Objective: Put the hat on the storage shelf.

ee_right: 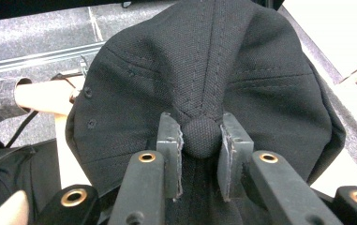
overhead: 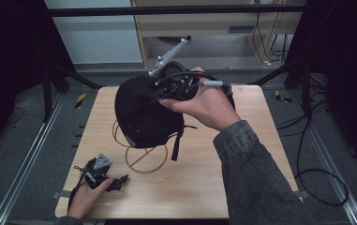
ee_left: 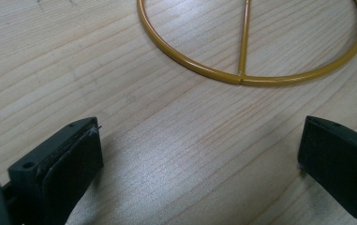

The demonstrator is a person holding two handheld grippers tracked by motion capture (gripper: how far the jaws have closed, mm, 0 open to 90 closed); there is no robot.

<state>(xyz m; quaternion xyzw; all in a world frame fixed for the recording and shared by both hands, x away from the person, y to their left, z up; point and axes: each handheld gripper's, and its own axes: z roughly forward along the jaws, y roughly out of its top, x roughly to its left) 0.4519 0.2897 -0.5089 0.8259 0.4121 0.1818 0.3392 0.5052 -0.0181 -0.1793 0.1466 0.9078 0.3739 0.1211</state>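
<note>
Right gripper (ee_right: pixel 200 154) pinches the top button of a black cap (ee_right: pixel 204 79), holding it above a yellow wire stand (overhead: pixel 141 157). Left gripper (ee_left: pixel 199 154) rests wide open on the table (overhead: pixel 199 178), gripping nothing.

A light wooden counter (overhead: pixel 241 154) stands on grey carpeted floor (overhead: pixel 17 140) between metal rails (overhead: pixel 24 159). Behind it sit a pale wooden cabinet (overhead: pixel 204 23), black cables (overhead: pixel 316 183) and dark curtains (overhead: pixel 7 47).

A light wooden table (overhead: pixel 199 187) stands on a grey floor (overhead: pixel 21 140). Black cables (overhead: pixel 316 173) lie at its right. Behind it stands a pale wooden shelf (overhead: pixel 204 23).
</note>
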